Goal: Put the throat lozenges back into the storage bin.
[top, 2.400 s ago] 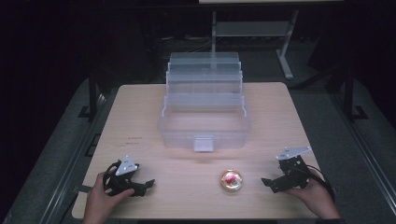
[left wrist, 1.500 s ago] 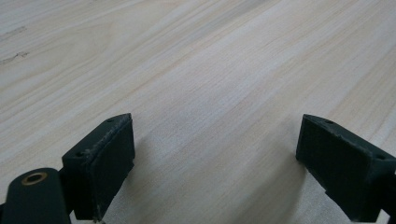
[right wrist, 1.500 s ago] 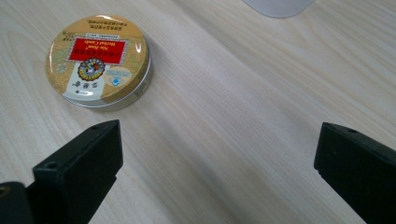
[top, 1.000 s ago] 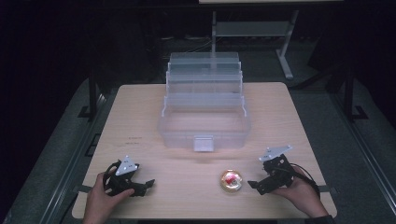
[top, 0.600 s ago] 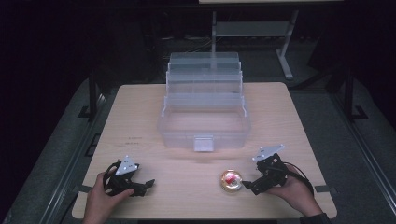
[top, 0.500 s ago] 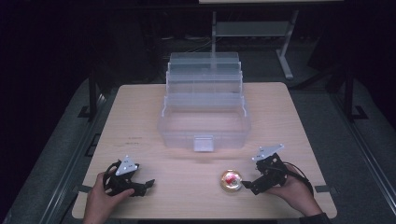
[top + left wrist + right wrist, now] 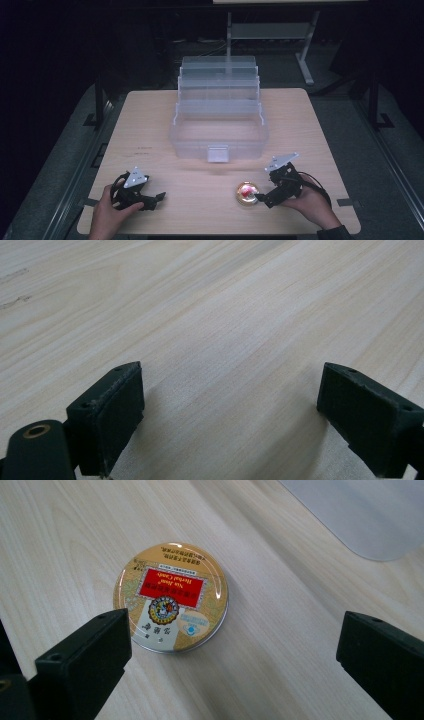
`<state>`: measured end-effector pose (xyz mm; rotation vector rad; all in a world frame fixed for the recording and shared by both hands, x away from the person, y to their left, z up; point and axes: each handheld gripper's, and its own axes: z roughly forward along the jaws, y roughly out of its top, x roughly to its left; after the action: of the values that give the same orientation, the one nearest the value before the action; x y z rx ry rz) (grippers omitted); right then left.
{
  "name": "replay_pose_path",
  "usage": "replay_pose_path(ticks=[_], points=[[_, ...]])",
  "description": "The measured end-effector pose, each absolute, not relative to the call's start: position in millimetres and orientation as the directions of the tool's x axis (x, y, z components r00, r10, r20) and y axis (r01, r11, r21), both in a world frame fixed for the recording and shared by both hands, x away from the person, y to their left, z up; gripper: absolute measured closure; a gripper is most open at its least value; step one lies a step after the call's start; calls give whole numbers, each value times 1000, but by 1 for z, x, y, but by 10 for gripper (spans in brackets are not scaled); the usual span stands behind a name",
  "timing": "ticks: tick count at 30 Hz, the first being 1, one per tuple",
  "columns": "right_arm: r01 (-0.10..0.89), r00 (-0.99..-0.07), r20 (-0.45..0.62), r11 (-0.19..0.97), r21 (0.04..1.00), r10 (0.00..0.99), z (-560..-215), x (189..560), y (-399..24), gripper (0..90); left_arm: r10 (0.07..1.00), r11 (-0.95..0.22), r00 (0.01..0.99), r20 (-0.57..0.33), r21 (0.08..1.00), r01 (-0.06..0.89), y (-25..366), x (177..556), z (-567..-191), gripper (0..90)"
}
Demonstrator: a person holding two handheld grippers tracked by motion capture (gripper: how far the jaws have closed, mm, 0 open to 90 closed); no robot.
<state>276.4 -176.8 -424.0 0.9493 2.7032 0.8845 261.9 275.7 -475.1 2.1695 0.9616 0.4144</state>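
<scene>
A small round gold tin (image 7: 247, 193) with a red label lies flat on the wooden table near its front edge. The right gripper view has the tin (image 7: 170, 596) just ahead of my jaws, nearer the left one. My right gripper (image 7: 261, 199) is open, low over the table, right beside the tin. The same right gripper (image 7: 232, 655) has its jaws wide apart with only bare wood between them. My left gripper (image 7: 159, 198) rests at the front left, held by a hand. Its jaws (image 7: 230, 415) stand open over bare wood.
A clear plastic tiered organizer box (image 7: 218, 115) stands open at the table's middle, with a latch (image 7: 217, 153) facing me. Its corner (image 7: 365, 515) appears at the upper right of the right gripper view. The table's edges drop to a dark floor.
My right gripper has slid left and a little forward, from the front right corner up to the tin. The left gripper has stayed put.
</scene>
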Motion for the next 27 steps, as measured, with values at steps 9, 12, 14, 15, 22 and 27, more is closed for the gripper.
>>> replay_pose_path(ticks=[9,12,14,15,22,27], points=[[515,-806,63,644,566,588,-426,278,-166,7,742,-465,670,3,722,512,276,262,-475,107],[513,-810,67,649,562,583,-426,278,-162,7,742,-465,670,3,722,512,276,262,-475,107],[510,-814,66,654,559,578,-427,278,-159,7,742,-466,671,3,722,512,276,262,-475,107],[508,-816,66,656,559,575,-427,278,-158,7,742,-465,670,3,722,512,276,262,-475,107],[505,-826,76,674,539,558,-431,279,-149,7,742,-465,670,3,722,512,276,262,-475,107],[495,-837,77,688,531,542,-434,278,-142,7,742,-465,670,3,722,512,276,262,-475,107]])
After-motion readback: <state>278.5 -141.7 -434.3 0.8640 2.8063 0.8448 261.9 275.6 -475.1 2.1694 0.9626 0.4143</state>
